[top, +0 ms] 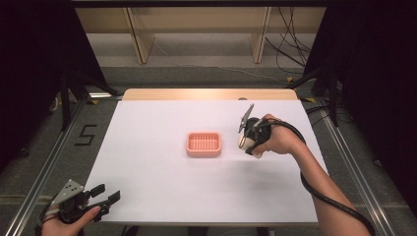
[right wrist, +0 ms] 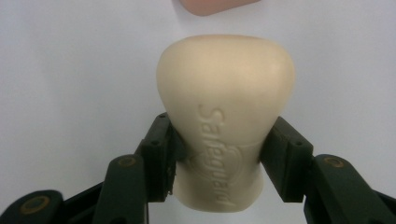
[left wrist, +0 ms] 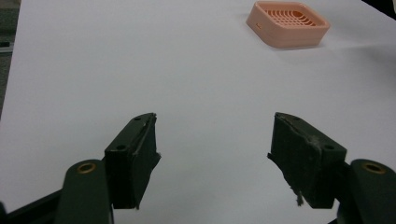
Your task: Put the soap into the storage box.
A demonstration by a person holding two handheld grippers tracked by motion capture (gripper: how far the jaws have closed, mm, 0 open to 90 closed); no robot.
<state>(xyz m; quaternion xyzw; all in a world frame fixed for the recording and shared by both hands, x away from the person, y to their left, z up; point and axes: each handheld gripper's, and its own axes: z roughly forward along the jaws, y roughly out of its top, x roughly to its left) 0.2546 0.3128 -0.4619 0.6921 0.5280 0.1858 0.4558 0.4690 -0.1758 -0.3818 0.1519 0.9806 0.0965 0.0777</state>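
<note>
A cream bar of soap [right wrist: 226, 121] with embossed lettering sits between the two black jaws of my right gripper [right wrist: 219, 154], which is shut on it across its narrow waist. From above, that gripper [top: 247, 142] hangs over the white table just right of a pink slatted soap dish [top: 203, 144], and the soap [top: 244, 141] peeks out under the hand. The dish's near corner [right wrist: 210, 5] shows just beyond the soap. My left gripper [top: 109, 195] rests at the table's front left corner, open, with nothing between its jaws [left wrist: 212, 158]. The dish [left wrist: 288, 22] lies far ahead of it.
A white sheet [top: 162, 187] covers the table, with a wooden strip [top: 206, 94] along the far edge. Metal frame rails [top: 44, 172] run along both sides. A black cable [top: 324, 194] trails along the right forearm.
</note>
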